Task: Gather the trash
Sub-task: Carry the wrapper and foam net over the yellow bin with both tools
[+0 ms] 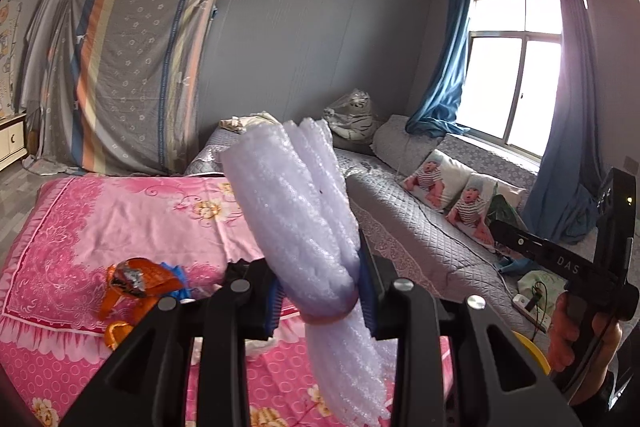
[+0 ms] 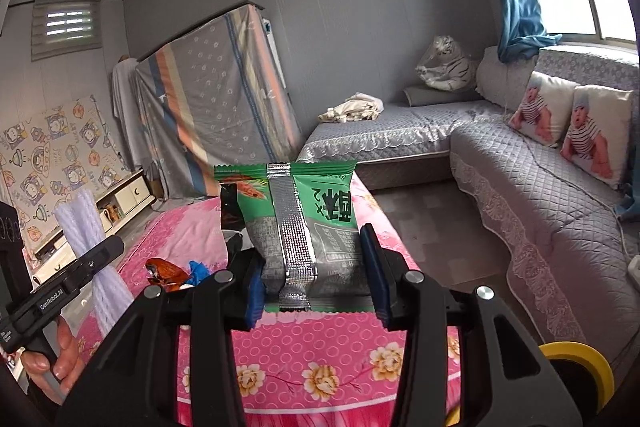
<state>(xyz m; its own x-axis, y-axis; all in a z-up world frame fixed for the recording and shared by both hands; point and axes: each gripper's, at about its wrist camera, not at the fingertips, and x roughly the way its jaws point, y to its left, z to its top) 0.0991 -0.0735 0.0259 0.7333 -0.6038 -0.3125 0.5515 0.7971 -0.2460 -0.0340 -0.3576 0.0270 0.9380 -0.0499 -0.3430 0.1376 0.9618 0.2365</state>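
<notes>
Two pieces were in hand: left gripper clamped white foam wrap, right gripper gripped a green snack packet; an orange wrapper remained on the pink bedspread.

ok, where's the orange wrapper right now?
Not picked up: the orange wrapper lies on the pink bedspread, lower left in the left wrist view, beside a blue scrap. In the right wrist view it shows left of the right gripper.
</notes>
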